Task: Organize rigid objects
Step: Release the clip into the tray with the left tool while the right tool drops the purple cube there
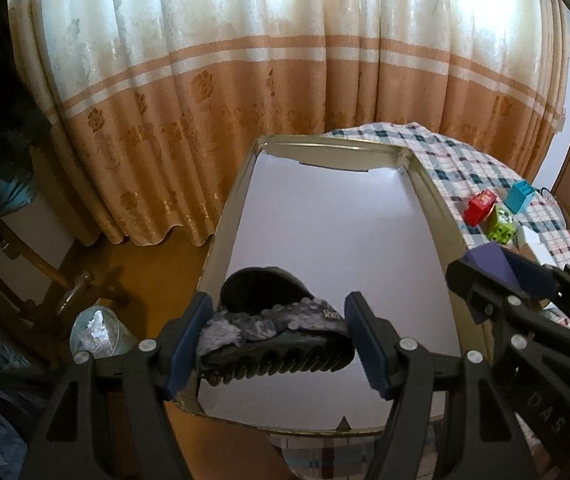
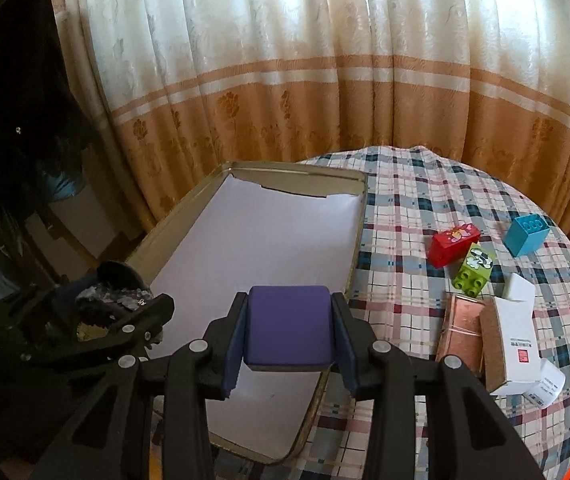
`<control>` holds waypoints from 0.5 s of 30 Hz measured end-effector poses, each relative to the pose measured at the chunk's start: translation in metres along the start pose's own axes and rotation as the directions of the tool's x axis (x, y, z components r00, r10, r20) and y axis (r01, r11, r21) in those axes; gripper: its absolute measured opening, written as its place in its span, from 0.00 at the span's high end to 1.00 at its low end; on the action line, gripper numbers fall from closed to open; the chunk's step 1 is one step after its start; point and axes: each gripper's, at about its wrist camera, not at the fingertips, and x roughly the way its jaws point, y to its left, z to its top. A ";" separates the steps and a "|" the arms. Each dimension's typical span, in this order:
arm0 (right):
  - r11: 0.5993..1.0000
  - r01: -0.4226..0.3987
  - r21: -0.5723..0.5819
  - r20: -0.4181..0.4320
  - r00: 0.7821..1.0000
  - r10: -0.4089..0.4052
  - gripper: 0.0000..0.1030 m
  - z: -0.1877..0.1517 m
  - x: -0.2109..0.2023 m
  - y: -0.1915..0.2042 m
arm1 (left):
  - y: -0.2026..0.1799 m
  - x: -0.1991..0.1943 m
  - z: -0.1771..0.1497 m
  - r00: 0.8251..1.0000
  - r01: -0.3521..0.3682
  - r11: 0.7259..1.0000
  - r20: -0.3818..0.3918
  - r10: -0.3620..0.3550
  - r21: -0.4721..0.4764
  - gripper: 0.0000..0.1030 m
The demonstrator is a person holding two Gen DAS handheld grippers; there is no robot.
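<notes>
Left tongs (image 1: 277,344) clamped across the width of a dark slipper (image 1: 273,320), sole turned toward the camera, toe end hanging over the near-left corner of the tray (image 1: 429,200). Right tongs (image 2: 291,328) set narrow, gripping a purple block (image 2: 289,326) by its two side faces, flat face up, carried above the near edge of the same tray. Both loads held clear of the white liner (image 2: 261,232), not resting on it; placed so for lowering into the tray, judged the collecting point. Tray interior bare apart from the liner. Remaining items loose on the checked cloth (image 2: 413,200) over the surface, right of the tray: red brick (image 2: 455,244), green brick (image 2: 475,270) touching it, blue brick (image 2: 527,234) apart, copper-coloured box (image 2: 461,332) beside a white carton (image 2: 513,352). Side grips leave the undersides free for flat set-down. Risk: two tongs close together over one tray, so staggered release advised.
</notes>
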 end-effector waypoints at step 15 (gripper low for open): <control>0.999 -0.021 -0.027 -0.044 0.999 0.020 0.58 -0.003 0.013 -0.001 | -0.007 0.020 -0.002 0.998 -0.011 1.000 -0.054 0.012 0.028 0.33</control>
